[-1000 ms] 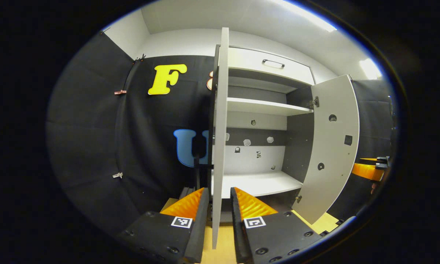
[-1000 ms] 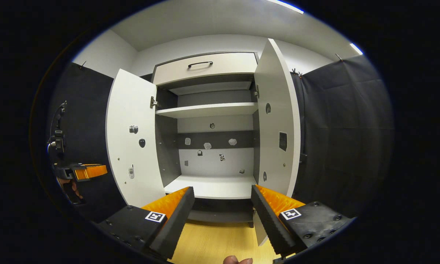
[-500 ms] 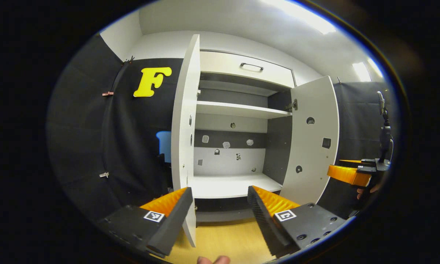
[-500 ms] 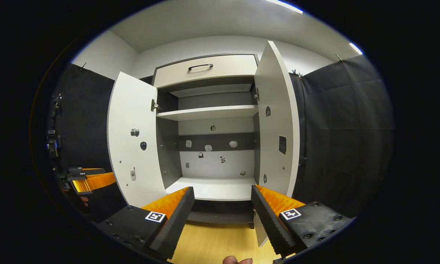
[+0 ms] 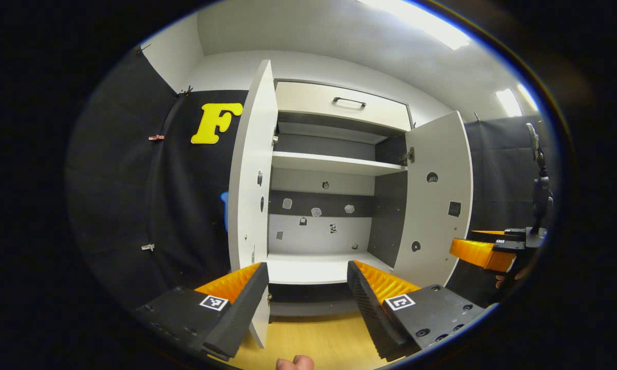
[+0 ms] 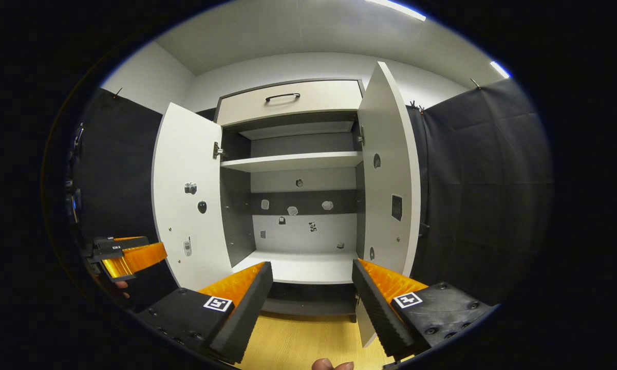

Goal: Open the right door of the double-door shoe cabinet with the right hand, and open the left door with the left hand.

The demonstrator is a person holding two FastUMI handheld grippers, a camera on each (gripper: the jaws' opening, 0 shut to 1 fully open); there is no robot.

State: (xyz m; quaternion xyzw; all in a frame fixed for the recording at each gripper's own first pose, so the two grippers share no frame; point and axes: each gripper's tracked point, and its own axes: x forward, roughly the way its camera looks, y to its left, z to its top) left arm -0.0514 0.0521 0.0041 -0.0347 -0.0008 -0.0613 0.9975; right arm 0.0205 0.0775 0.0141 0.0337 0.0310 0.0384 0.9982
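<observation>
Cabinet (image 6: 293, 97) ahead has its left door (image 5: 249, 174) and right door (image 6: 390, 169) swung wide. Left tool (image 5: 308, 298) and right tool (image 6: 312, 300) gape empty; draw both straight back, clear of door edges.

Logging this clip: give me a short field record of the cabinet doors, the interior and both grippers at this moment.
left door: swung open, free of the fingers
right door: swung open, free of the fingers
top drawer: shut
shelves: bare, no shoes
left gripper: open, holding nothing, facing the cabinet
right gripper: open, holding nothing, facing the cabinet
task state: both doors appear open
</observation>
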